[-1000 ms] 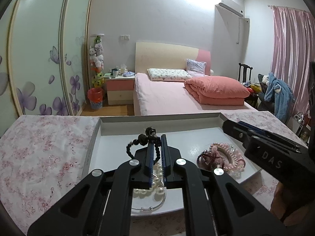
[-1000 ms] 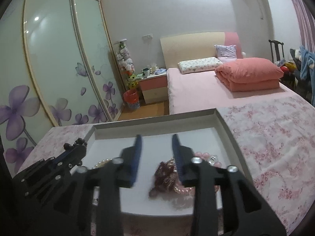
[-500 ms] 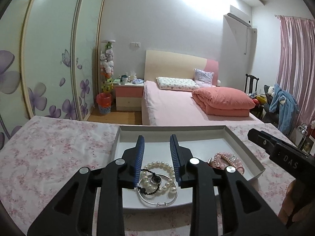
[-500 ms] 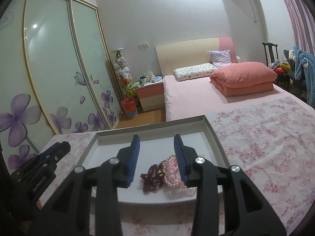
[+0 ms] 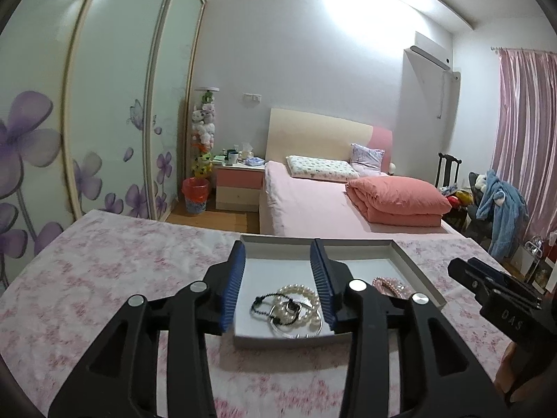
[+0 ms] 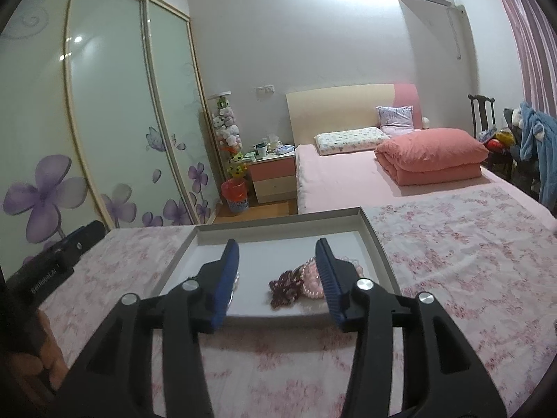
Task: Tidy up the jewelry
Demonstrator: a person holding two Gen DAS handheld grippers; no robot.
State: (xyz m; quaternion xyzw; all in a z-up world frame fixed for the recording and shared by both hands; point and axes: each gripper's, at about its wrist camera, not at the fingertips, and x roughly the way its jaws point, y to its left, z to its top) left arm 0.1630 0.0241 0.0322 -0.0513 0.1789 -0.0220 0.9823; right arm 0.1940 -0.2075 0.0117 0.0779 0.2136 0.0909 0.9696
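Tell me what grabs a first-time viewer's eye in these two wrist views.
The open left gripper, its blue-padded fingers spread wide, frames a tangle of white pearl strand, black beaded cord and silver bangle in the near part of the shallow white tray. The open right gripper hangs over the pink and dark red beads at the tray's right side. Behind stands a pink bed.

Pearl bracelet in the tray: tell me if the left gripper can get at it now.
Probably yes. The left gripper is open and empty above the pearl bracelet, though a black cord and silver bangle lie tangled with it.
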